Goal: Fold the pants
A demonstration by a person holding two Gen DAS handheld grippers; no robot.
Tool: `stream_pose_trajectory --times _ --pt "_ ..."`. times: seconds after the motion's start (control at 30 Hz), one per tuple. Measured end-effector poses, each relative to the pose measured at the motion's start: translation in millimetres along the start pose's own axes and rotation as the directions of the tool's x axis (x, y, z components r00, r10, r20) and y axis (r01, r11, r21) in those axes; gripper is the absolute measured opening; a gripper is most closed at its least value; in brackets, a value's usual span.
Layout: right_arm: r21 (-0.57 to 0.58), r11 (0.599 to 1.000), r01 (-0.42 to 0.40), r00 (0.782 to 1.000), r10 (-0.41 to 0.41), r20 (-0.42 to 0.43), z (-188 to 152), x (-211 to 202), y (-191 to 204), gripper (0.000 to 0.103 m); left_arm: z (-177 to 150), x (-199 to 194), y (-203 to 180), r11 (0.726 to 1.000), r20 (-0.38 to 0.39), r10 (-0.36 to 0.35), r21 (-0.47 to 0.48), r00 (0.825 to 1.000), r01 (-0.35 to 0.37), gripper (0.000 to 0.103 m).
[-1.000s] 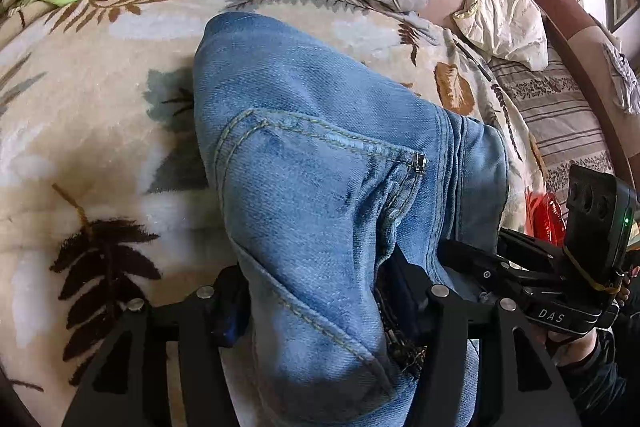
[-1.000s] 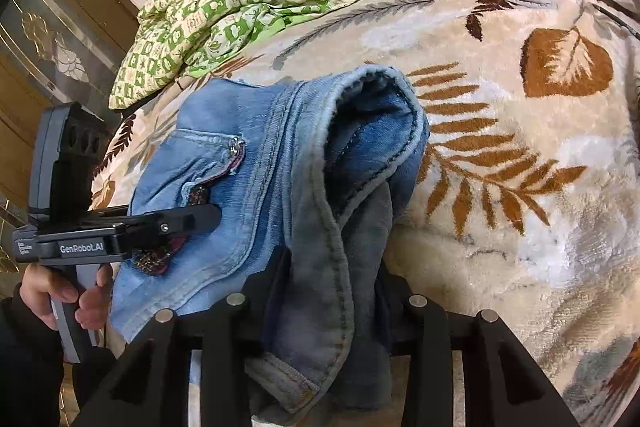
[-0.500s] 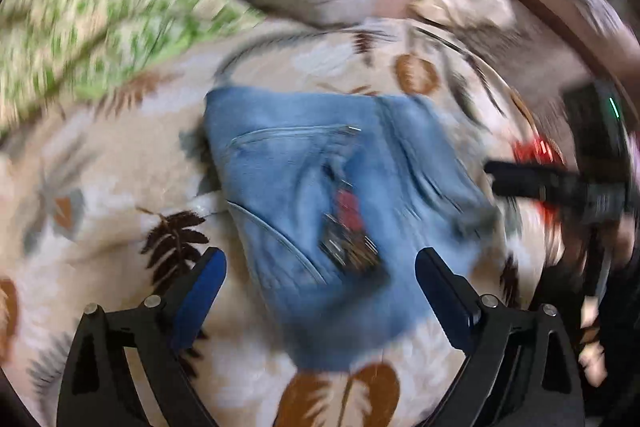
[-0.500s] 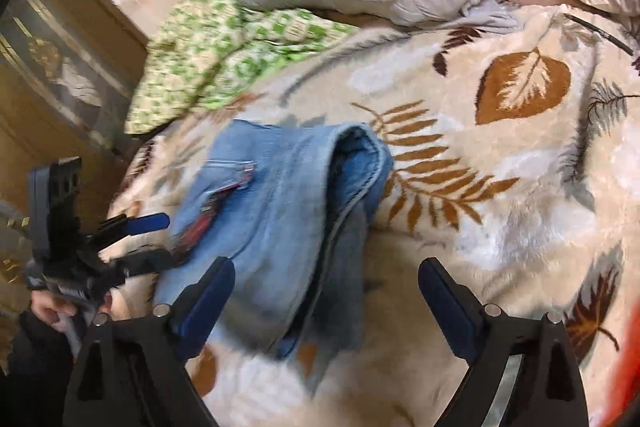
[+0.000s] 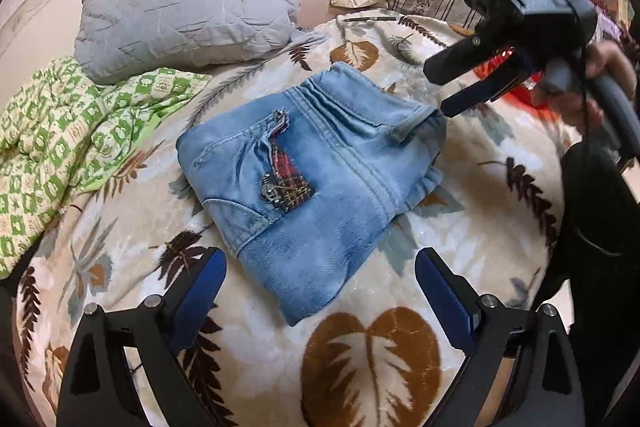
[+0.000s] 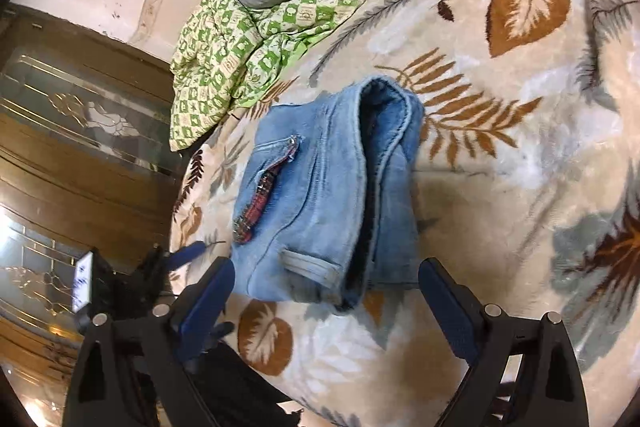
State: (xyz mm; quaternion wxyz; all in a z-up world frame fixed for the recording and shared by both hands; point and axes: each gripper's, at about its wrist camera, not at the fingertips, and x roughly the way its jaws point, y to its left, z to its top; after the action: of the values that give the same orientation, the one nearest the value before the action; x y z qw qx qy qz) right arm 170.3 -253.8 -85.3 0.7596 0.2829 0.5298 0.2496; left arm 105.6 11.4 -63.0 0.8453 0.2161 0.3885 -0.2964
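Denim pants folded on blanket, ahead of both spread, empty claws: left claw, right claw.

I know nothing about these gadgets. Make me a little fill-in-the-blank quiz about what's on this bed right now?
1. The folded jeans lie on a blanket printed with ____.
2. Both the left gripper and the right gripper have their fingers ____.
3. The quilted pillow is ____ in colour.
4. The crumpled cloth beside the pillow is checked white and ____.

Missing words: leaves; open; grey; green
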Motion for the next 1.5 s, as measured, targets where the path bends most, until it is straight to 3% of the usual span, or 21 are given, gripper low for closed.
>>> stream_pose_trajectory --times 0.1,0.23,0.27,0.3,0.33,0.37,0.4,0.5,0.73,0.87,0.97,1.1,1.17,1.2,1.23,1.27,1.33,1.4,1.5 --pt "-0.02 1.0 -0.02 1.0 0.02 -0.021 -3.3 9.7 8.8 0.094 -0.5 9.2 -5.8 0.998 0.0 0.044 0.037 0.999 -0.044 0.093" --pt "-0.05 0.998 -0.031 0.998 0.029 -0.052 -7.1 24.0 20.0 0.079 2.1 18.1 -9.0 0.995 -0.014 0.078 0.058 0.997 -0.077 0.081" --pt "-0.056 0.998 -0.026 0.998 0.023 -0.058 -7.3 28.8 22.5 0.072 2.9 20.0 -9.4 0.995 -0.021 0.079 0.06 0.997 -0.077 0.074" --pt "-0.059 0.998 -0.026 0.998 0.022 -0.059 -7.6 31.6 23.5 0.064 4.0 23.6 -10.0 0.995 -0.046 0.079 0.064 0.996 -0.076 0.048" --pt "-0.062 0.998 -0.018 0.998 0.014 -0.055 -7.9 33.4 24.2 0.046 4.2 25.9 -10.4 0.993 -0.059 0.101 0.071 0.993 -0.097 0.036" --pt "-0.07 0.998 0.005 0.999 -0.009 -0.048 -8.0 33.9 23.9 0.028 4.4 26.8 -11.3 0.992 -0.066 0.106 0.079 0.992 -0.101 0.03" --pt "-0.08 0.997 0.02 0.999 -0.022 -0.036 -8.4 34.1 23.9 0.027 4.3 26.9 -12.6 0.992 -0.064 0.091 0.089 0.994 -0.085 0.021" --pt "-0.086 0.996 -0.014 0.999 0.01 -0.044 -7.6 35.4 20.1 0.019 5.8 28.1 -18.2 0.988 -0.075 0.105 0.121 0.992 -0.095 0.019" --pt "-0.196 0.98 -0.006 1.0 0.011 0.023 -0.1 8.1 34.0 0.01 3.9 15.1 -6.9 0.999 -0.03 0.027 0.034 0.999 -0.026 0.014" --pt "-0.243 0.963 0.114 0.993 -0.119 -0.005 1.9 21.8 23.4 0.01 -8.9 38.9 -7.9 0.999 -0.081 0.021 0.051 0.997 -0.017 0.012" --pt "-0.26 0.949 0.18 0.981 -0.192 -0.022 -1.8 42.5 10.1 0.01 -13.7 43.6 -5.0 1.0 -0.063 0.005 0.008 0.998 -0.005 0.012" --pt "-0.244 0.955 0.169 0.985 -0.175 -0.002 0.4 41.9 7.3 0.011 -10.4 43.9 -9.8 0.999 -0.075 0.031 0.041 0.997 -0.028 0.013" --pt "-0.278 0.944 0.176 0.983 -0.182 0.003 -0.7 36.3 15.2 0.016 -11.4 35.1 -10.9 0.999 -0.045 0.035 0.036 0.998 -0.033 0.017" --pt "-0.288 0.941 0.177 0.983 -0.185 0.002 -2.1 31.2 19.6 0.017 -12.9 28.0 -11.6 0.999 -0.034 0.035 0.027 0.999 -0.035 0.024" --pt "-0.297 0.938 0.18 0.982 -0.187 0.005 -3.8 26.0 23.5 0.029 -14.6 22.9 -12.2 0.999 -0.029 0.037 0.017 0.999 -0.036 0.054" --pt "-0.319 0.926 0.2 0.979 -0.205 0.02 -7.7 18.3 28.8 0.057 -18.2 15.2 -13.0 0.999 -0.023 0.047 0.001 0.999 -0.047 0.086" --pt "-0.356 0.907 0.227 0.974 -0.218 0.065 -20.5 -0.4 35.4 0.09 -28.6 -0.4 -14.8 0.998 0.023 0.056 -0.011 0.998 -0.056 0.091" --pt "-0.389 0.902 0.187 0.982 -0.17 0.079 -32.1 -13.0 36.9 0.09 -36.3 -3.5 -11.9 0.997 0.0 0.071 -0.028 0.997 -0.071 0.091" --pt "-0.465 0.863 0.195 0.98 -0.185 0.068 -51.7 -10.9 42.5 0.088 -35.5 3.1 3.5 0.989 -0.042 0.101 -0.105 0.994 -0.105 0.091"
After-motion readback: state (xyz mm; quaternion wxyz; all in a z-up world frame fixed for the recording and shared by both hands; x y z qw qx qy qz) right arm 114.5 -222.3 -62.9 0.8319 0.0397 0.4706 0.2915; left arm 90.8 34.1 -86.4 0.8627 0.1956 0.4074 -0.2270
